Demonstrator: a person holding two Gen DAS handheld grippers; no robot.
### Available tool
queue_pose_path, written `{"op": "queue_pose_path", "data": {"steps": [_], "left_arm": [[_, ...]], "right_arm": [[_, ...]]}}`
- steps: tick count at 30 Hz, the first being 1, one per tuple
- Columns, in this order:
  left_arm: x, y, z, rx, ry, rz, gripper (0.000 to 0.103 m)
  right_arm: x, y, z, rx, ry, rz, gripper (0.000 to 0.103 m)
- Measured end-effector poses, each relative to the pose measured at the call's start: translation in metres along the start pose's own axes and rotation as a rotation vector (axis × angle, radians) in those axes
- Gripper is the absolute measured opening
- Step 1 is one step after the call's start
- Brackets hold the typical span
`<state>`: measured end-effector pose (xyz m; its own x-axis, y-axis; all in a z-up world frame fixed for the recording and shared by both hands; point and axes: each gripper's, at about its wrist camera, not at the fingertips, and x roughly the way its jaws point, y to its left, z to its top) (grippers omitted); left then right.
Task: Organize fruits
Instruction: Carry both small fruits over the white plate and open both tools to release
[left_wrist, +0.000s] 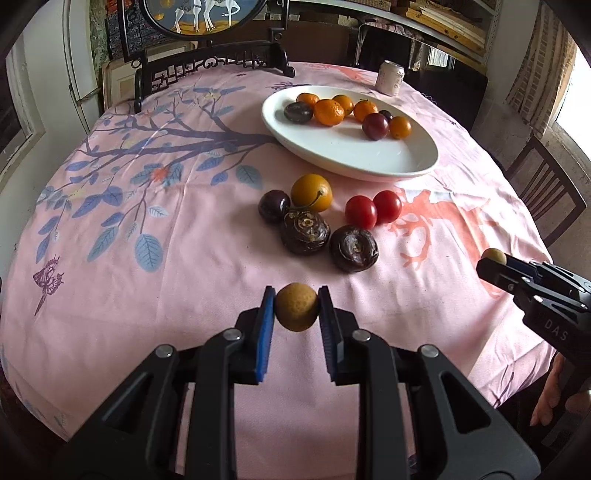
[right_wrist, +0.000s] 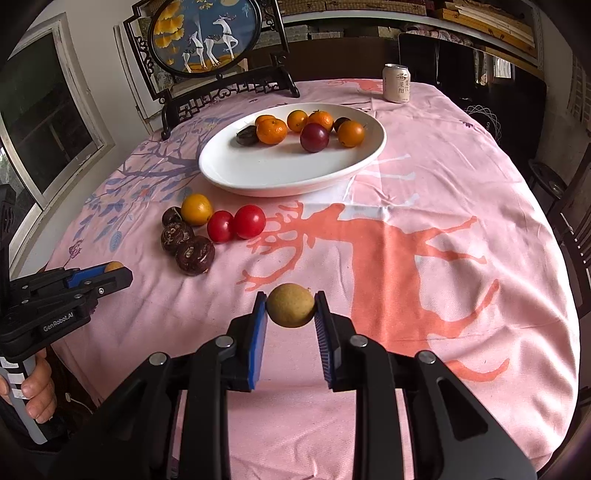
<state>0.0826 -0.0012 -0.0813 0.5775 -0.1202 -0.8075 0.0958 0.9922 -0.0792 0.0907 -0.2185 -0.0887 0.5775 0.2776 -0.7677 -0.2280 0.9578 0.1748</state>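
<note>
My left gripper (left_wrist: 296, 306) is shut on a small tan longan (left_wrist: 296, 312), held above the near part of the table. My right gripper (right_wrist: 291, 306) is shut on another tan longan (right_wrist: 291, 305), to the right of the left one. A white oval plate (left_wrist: 369, 155) at the back holds several oranges and dark plums. Loose on the cloth in front of it lie a yellow-orange fruit (left_wrist: 311, 192), a dark plum (left_wrist: 274, 205), two red tomatoes (left_wrist: 373, 208) and two dark wrinkled fruits (left_wrist: 328, 238). The right gripper shows in the left wrist view (left_wrist: 495, 264), the left gripper in the right wrist view (right_wrist: 114, 273).
A pink patterned tablecloth (right_wrist: 443, 221) covers the table. A drink can (right_wrist: 396, 82) stands at the far right edge. A dark carved stand with a round deer picture (right_wrist: 207, 40) is at the far left. Chairs (left_wrist: 546, 199) stand to the right.
</note>
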Motion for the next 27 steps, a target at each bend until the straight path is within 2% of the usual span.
{"op": "queue_pose_path", "data": {"steps": [6, 8, 11, 19, 23, 27], "left_arm": [[-0.006, -0.002, 0.020, 0.020, -0.004, -0.027, 0.023], [-0.003, -0.003, 0.035, 0.029, 0.000, -0.041, 0.023], [0.007, -0.004, 0.067, 0.035, -0.008, -0.014, 0.023], [0.065, -0.015, 0.169, 0.024, 0.001, 0.043, 0.023], [0.111, -0.019, 0.193, 0.006, 0.066, 0.060, 0.024], [0.139, -0.017, 0.204, -0.006, 0.104, 0.059, 0.024]], "right_arm": [[0.004, 0.003, 0.005, -0.007, 0.009, 0.003, 0.026], [0.008, 0.003, 0.011, -0.008, 0.019, 0.012, 0.026], [0.015, 0.004, 0.030, -0.032, 0.024, 0.012, 0.026], [0.049, -0.002, 0.122, -0.087, -0.003, -0.038, 0.026], [0.091, -0.015, 0.151, -0.087, 0.050, -0.076, 0.026], [0.123, -0.031, 0.158, -0.068, 0.110, -0.098, 0.026]]}}
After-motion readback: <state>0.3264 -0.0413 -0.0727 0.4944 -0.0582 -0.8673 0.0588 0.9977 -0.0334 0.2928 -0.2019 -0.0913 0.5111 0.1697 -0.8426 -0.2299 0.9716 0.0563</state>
